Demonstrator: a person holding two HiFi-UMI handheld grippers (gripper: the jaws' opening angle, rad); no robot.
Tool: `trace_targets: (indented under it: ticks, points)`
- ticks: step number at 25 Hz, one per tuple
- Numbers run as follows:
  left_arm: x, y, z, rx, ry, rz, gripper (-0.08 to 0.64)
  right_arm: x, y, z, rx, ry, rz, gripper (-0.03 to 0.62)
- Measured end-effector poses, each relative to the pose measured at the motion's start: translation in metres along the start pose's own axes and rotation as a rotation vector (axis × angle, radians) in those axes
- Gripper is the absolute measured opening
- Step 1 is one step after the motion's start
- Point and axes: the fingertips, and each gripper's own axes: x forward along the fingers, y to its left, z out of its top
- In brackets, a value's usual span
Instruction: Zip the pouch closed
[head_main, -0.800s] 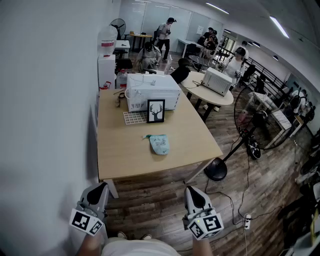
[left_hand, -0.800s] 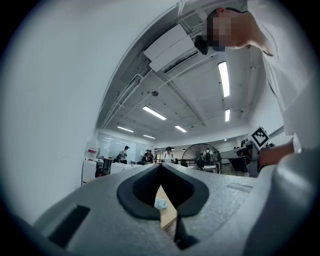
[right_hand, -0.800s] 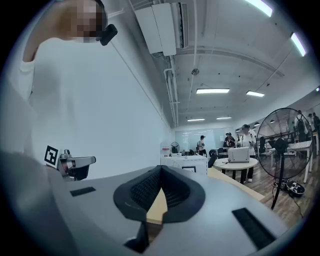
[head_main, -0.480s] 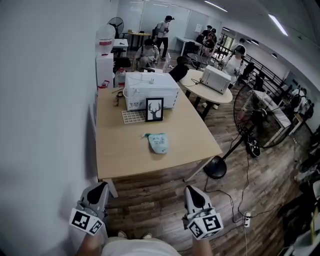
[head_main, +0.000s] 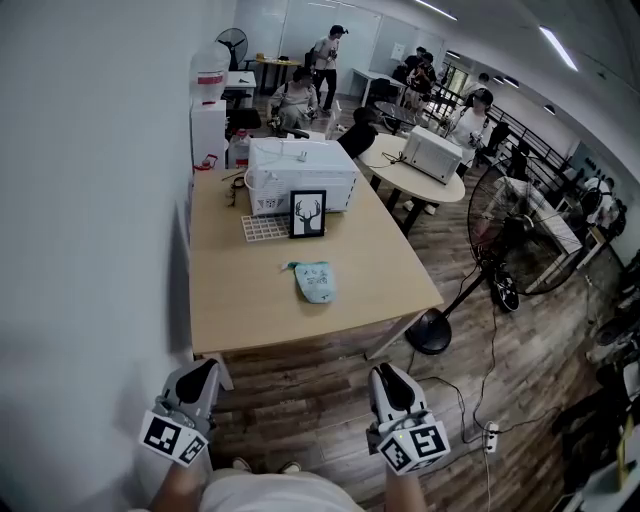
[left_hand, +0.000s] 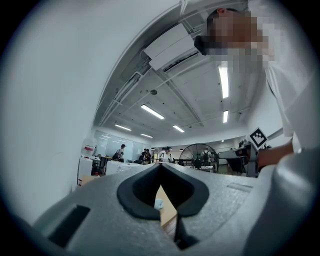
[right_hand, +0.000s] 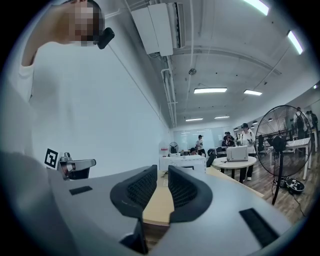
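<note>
Well beyond right claw (head_main: 387, 374), pouch (head_main: 315, 282) on table (head_main: 240, 300)

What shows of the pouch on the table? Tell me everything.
The pouch is small, pale blue-green and soft-looking. It lies flat on the wooden table, nearer than the framed antler picture and apart from it. A short tab sticks out at its far left corner. Only the table touches it. The zip's state is too small to tell.

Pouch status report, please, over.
Left gripper shut, empty; right gripper slightly open, empty. Pouch flat on table, untouched, zip too small to read. Both short of table; nothing in the way.
</note>
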Motion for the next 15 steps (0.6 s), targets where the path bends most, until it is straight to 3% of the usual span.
trace_targets:
  ticks: [3,5,6,7,8,12,15]
  points:
    - [0.000,0.001,0.000,-0.005,-0.009,0.007,0.015,0.000,-0.003,0.000,0.001,-0.003,-0.006,0.065]
    - [0.001,0.005,0.001,-0.016,-0.029,0.023,0.015,0.001,-0.007,0.001,0.010,-0.014,-0.007,0.109]
    - [0.002,0.007,0.002,-0.024,-0.038,0.035,0.073,0.001,-0.008,0.002,0.016,-0.021,-0.007,0.140]
    - [0.003,0.010,0.003,-0.031,-0.043,0.051,0.228,0.000,-0.011,0.003,0.022,-0.027,-0.008,0.180]
    - [0.004,0.012,0.003,-0.032,-0.044,0.069,0.278,-0.001,-0.014,0.004,0.026,-0.030,-0.010,0.218]
    - [0.007,0.019,0.001,-0.020,-0.037,0.138,0.393,-0.005,-0.028,0.004,0.037,-0.032,-0.021,0.248]
    - [0.013,0.019,-0.003,-0.024,-0.034,0.147,0.433,-0.006,-0.037,0.001,0.053,-0.028,-0.007,0.276]
